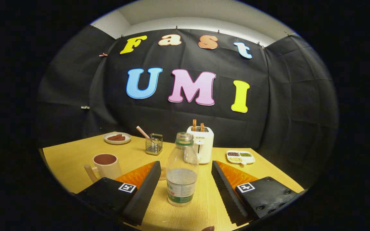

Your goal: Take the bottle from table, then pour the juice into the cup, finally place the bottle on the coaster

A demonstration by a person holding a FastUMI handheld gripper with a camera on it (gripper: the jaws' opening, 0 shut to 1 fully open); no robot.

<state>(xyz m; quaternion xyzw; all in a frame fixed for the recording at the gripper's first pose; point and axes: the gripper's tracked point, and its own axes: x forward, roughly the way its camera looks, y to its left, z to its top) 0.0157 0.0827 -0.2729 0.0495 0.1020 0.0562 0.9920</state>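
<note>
Bottle (182, 170) is standing upright on the table (72, 160) near its front edge, between my gripper (185, 183)'s two fingers, which are spread wide and touching nothing; gaps are showing on both sides of it. It is clear plastic with a cap on top, partly filled with a pale liquid, and its label is carrying green and red print too small for me to read. I am judging that I am on the first step, the take, with the grasp not yet made: next I am needing to ease forward a little, centre the bottle and close both fingers on its body below the shoulder. Toward the left edge a cup (107, 164) with a dark inside is waiting. I am not making out a coaster for certain. Farther back a white toaster (201, 142) is bearing a small brand mark I cannot read.
</note>
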